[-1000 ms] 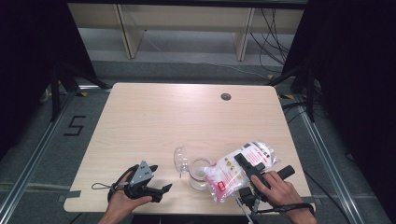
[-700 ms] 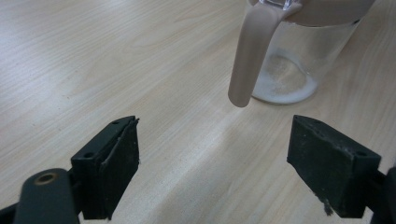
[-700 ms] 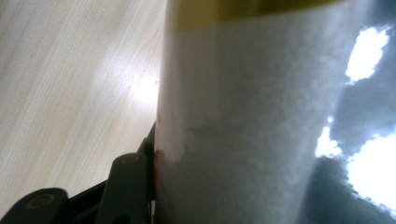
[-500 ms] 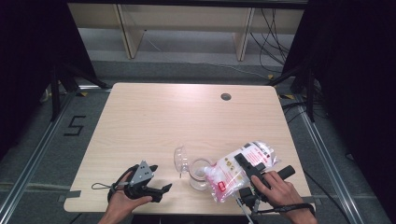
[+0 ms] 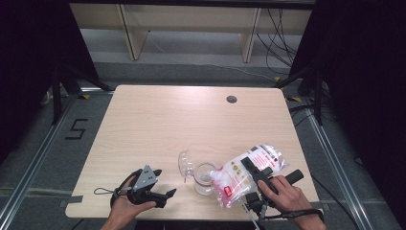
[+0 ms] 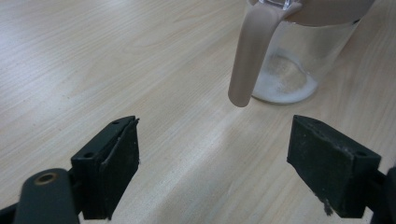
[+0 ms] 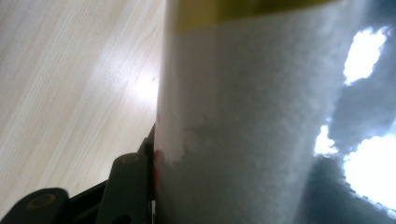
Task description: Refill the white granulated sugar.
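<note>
Wooden table [image 5: 158, 124] mostly bare, right gripper [image 5: 256, 175] fingers clamping bag [image 5: 239, 175] over jar [image 5: 205, 178], left gripper [image 5: 165, 194] fingers wide near front edge

Black hand-held gripper [image 5: 167, 193], seemingly grey-plated

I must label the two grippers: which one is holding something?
The right gripper: its jaws clamp the bag of white grains over the glass jar. The left gripper stands open, holding nothing.

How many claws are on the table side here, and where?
2. The left claw rests open near the front edge, left of the jar. The right claw grips the bag, tilted over the jar.
</note>
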`<state>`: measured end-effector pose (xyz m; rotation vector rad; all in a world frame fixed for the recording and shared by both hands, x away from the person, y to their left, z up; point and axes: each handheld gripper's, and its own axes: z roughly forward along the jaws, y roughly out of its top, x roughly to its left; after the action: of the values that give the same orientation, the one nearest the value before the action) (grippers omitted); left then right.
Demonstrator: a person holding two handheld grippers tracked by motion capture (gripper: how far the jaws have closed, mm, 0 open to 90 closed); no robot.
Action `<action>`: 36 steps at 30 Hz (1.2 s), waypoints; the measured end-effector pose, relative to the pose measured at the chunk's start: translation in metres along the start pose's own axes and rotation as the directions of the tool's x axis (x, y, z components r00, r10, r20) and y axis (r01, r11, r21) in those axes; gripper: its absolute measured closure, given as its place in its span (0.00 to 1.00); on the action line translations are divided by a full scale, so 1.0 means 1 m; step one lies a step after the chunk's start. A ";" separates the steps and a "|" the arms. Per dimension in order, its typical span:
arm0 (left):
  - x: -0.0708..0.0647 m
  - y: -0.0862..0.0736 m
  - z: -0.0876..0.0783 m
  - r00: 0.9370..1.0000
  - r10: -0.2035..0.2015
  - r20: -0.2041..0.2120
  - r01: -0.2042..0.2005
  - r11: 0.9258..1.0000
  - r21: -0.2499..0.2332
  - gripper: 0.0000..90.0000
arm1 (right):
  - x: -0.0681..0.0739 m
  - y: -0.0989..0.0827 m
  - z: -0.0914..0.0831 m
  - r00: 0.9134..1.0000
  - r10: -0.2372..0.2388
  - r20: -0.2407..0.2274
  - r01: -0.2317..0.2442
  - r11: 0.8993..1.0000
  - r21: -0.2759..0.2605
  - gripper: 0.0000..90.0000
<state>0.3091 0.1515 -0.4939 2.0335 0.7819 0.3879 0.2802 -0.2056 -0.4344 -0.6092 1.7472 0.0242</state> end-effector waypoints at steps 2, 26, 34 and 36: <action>0.000 0.000 0.000 1.000 0.001 0.000 -0.001 1.000 0.000 0.18 | 0.000 0.000 0.000 1.000 -0.007 -0.001 0.007 1.000 0.005 0.59; -0.001 0.000 0.001 1.000 -0.002 -0.003 0.002 1.000 -0.001 0.18 | -0.003 0.000 -0.001 1.000 -0.015 -0.003 0.015 1.000 0.000 0.59; -0.001 0.000 0.001 1.000 0.001 -0.002 -0.001 1.000 0.000 0.18 | -0.001 0.001 0.000 1.000 -0.014 -0.013 0.014 1.000 -0.007 0.60; -0.001 0.000 0.001 1.000 0.001 -0.002 -0.001 1.000 -0.001 0.18 | -0.002 0.002 0.000 1.000 -0.021 -0.012 0.021 1.000 -0.009 0.60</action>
<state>0.3090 0.1508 -0.4944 2.0331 0.7824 0.3912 0.2798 -0.2035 -0.4332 -0.6357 1.7530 0.0141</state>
